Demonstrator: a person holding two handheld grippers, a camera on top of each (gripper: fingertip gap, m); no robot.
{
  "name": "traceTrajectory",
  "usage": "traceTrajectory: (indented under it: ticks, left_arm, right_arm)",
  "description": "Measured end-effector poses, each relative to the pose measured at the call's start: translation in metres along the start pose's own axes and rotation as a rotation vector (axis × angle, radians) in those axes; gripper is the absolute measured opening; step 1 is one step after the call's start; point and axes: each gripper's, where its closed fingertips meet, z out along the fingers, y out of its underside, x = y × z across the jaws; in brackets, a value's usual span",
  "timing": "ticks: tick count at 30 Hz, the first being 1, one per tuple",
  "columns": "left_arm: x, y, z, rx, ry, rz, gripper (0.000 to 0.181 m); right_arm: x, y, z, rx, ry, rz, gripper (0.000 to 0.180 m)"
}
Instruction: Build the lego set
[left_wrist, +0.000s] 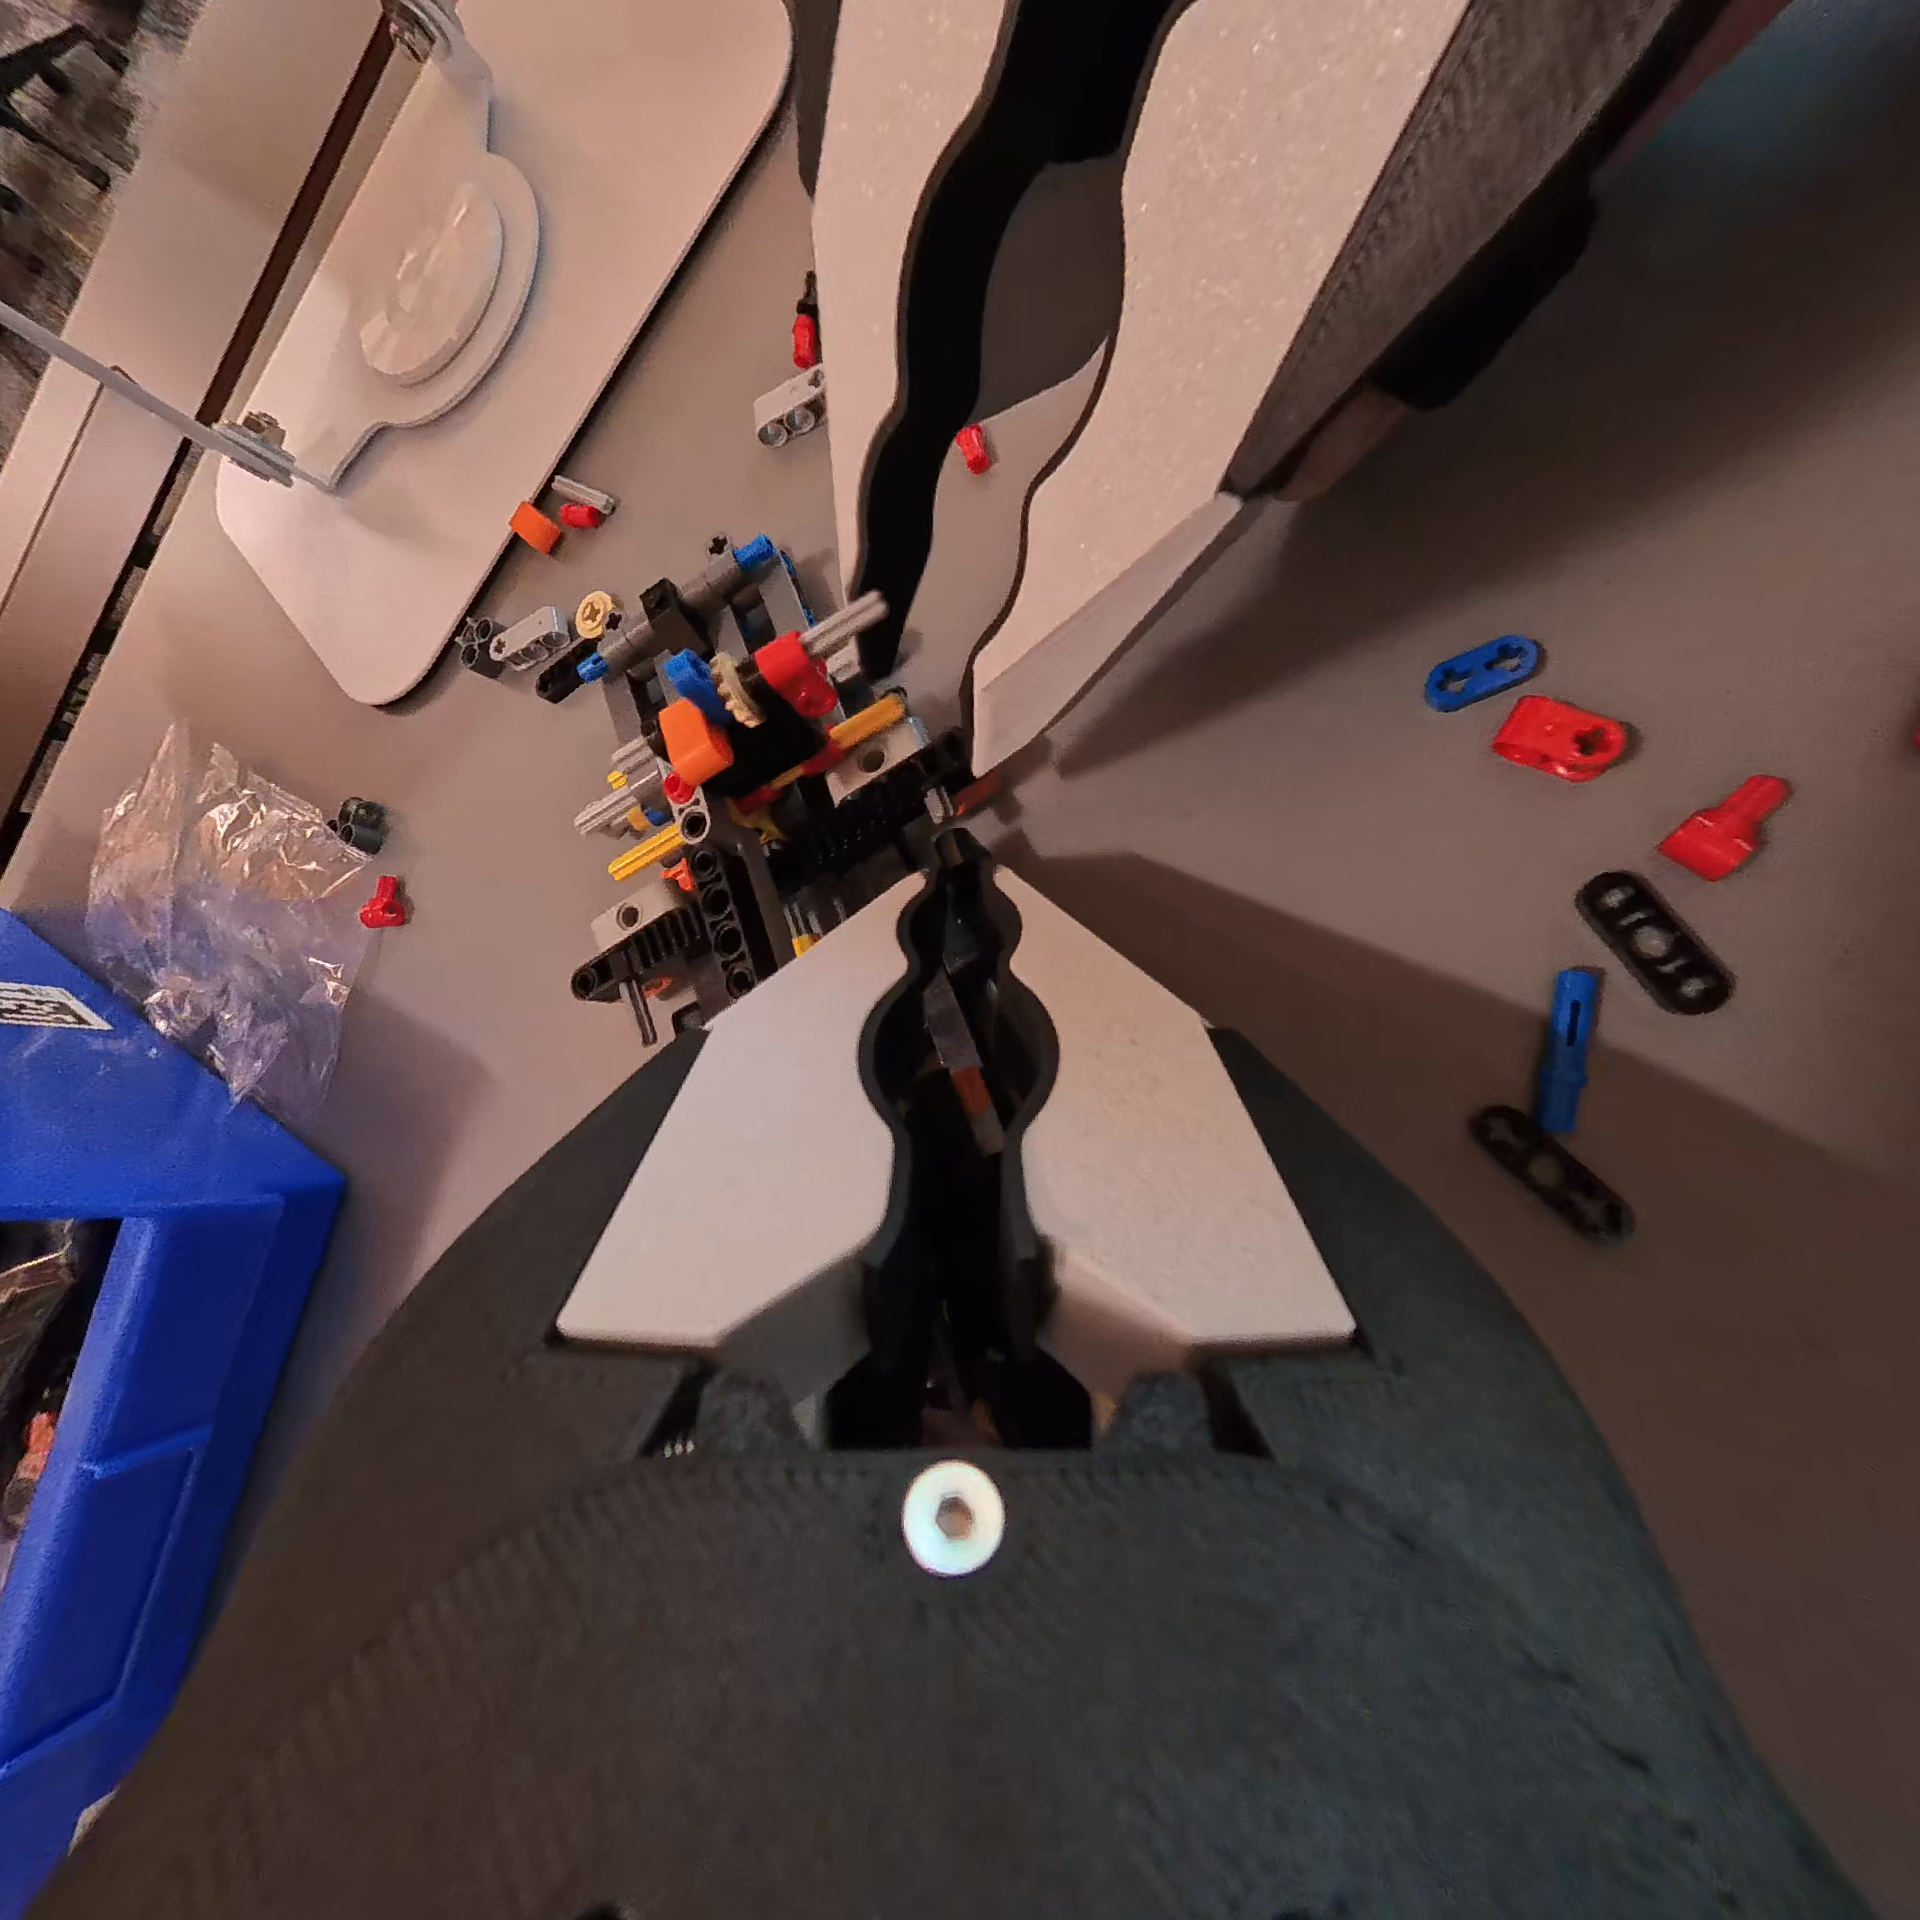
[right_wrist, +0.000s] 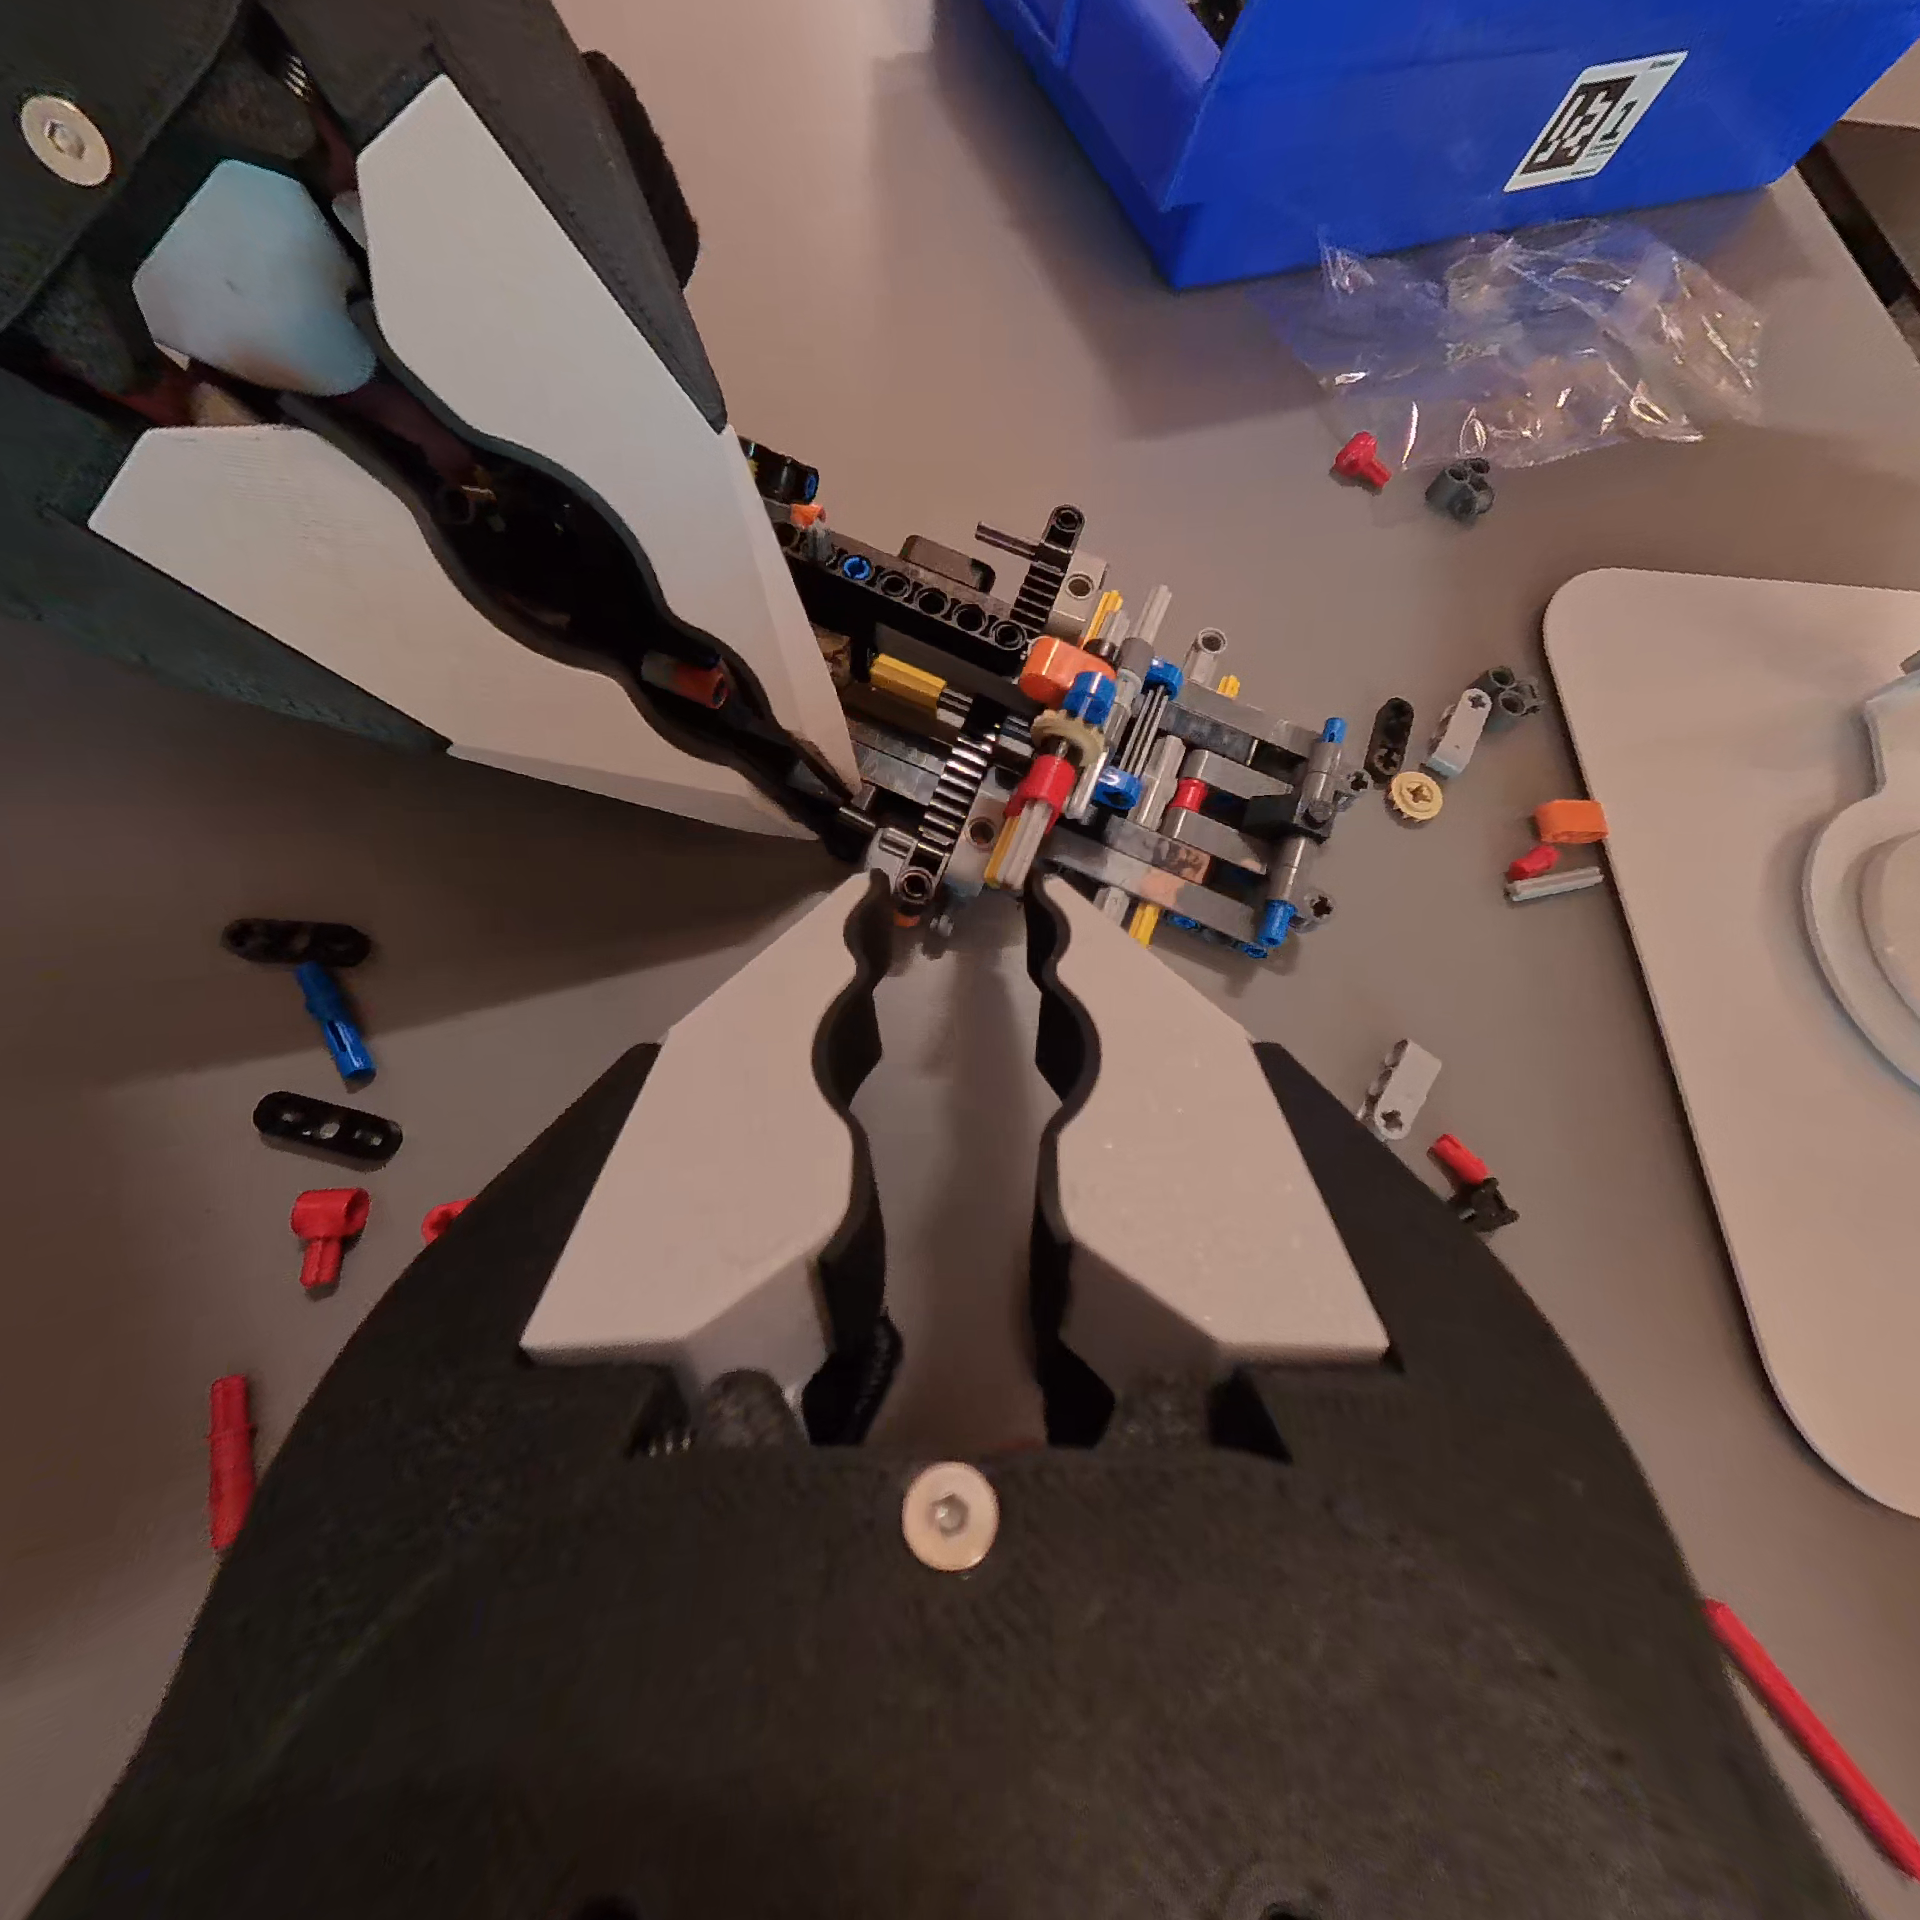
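The part-built lego model (left_wrist: 727, 748) of black, grey, yellow, blue and red technic pieces lies on the grey table (left_wrist: 1299, 935). My left gripper (left_wrist: 956, 842) is shut on the model's near black beam end, which runs back between its fingers. In the right wrist view the model (right_wrist: 1091, 727) lies just ahead. My right gripper (right_wrist: 956, 899) is open, with its tips either side of the model's near corner. The left gripper (right_wrist: 831, 821) comes in from the upper left. The right gripper (left_wrist: 935, 696) comes in from the top of the left wrist view.
A blue bin (right_wrist: 1455, 125) and a crumpled clear bag (right_wrist: 1507, 343) stand beyond the model. A white board (right_wrist: 1714, 831) lies to the right. Loose pieces lie around: a black beam (right_wrist: 296, 940), a blue pin (right_wrist: 332, 1018), a red connector (right_wrist: 327, 1231), a red axle (right_wrist: 1808, 1735).
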Motion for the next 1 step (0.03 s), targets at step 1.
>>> traceTrajectory:
  ticks: [1]
  left_arm:
    - [0.0000, 0.0000, -0.0001, 0.001, -0.001, -0.002, 0.004]
  right_arm:
    - [-0.0002, -0.0003, -0.0005, 0.004, -0.004, 0.003, 0.024]
